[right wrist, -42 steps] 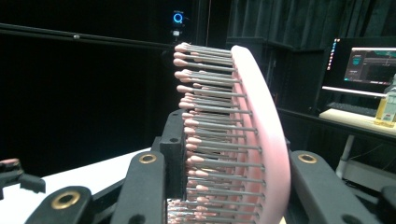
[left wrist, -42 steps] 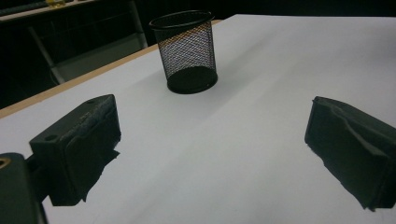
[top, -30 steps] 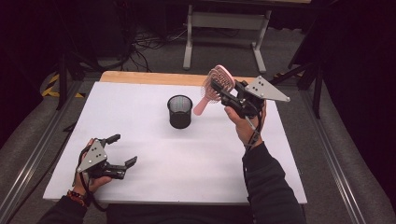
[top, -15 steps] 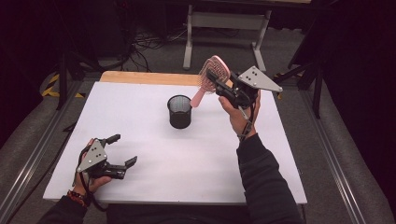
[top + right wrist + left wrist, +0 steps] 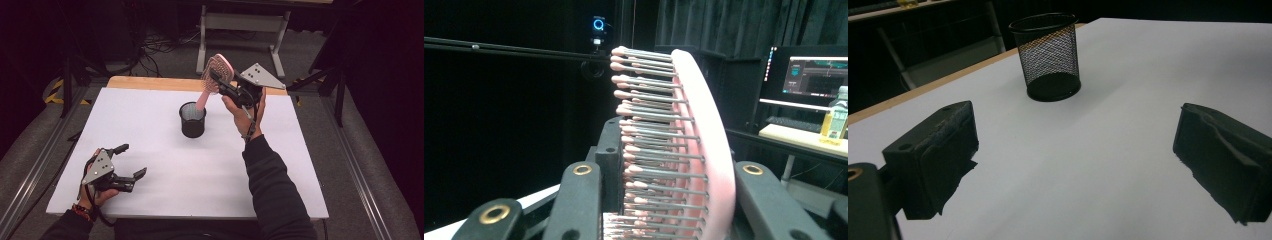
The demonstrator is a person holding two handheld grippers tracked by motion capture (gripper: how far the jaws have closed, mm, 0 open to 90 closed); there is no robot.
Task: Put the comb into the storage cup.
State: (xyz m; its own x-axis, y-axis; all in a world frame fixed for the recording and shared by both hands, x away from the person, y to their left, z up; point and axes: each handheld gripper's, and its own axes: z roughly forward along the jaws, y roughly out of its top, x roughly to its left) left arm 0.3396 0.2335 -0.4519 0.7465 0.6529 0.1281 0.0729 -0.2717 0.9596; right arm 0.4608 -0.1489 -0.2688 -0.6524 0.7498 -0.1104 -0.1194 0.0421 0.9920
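The right gripper [image 5: 216, 79] is raised above the far middle of the table [image 5: 150, 115], its jaws clamped on the head of a pink hairbrush [image 5: 216, 75]. The brush hangs tilted, head up and to the right, handle slanting down to the left so that its lower end sits right over the rim of the black mesh cup [image 5: 193, 119]; whether the tip is inside the cup or only above it cannot be told from the high view. In the right gripper view the hairbrush [image 5: 684, 145] stands upright between the two black jaws, its bristles pointing left and its smooth pink back to the right, with the jaws pressing on both sides.

The mesh cup stands upright on the white table top, a little beyond the middle and just left of the right hand [image 5: 240, 112]. The left gripper view shows the same cup [image 5: 1048, 57] ahead on the table, well apart from that gripper's jaws.

The left gripper [image 5: 131, 161] rests low over the near left corner of the table, held in the left hand [image 5: 97, 192]. Its jaws stand wide open with nothing between them but bare table.
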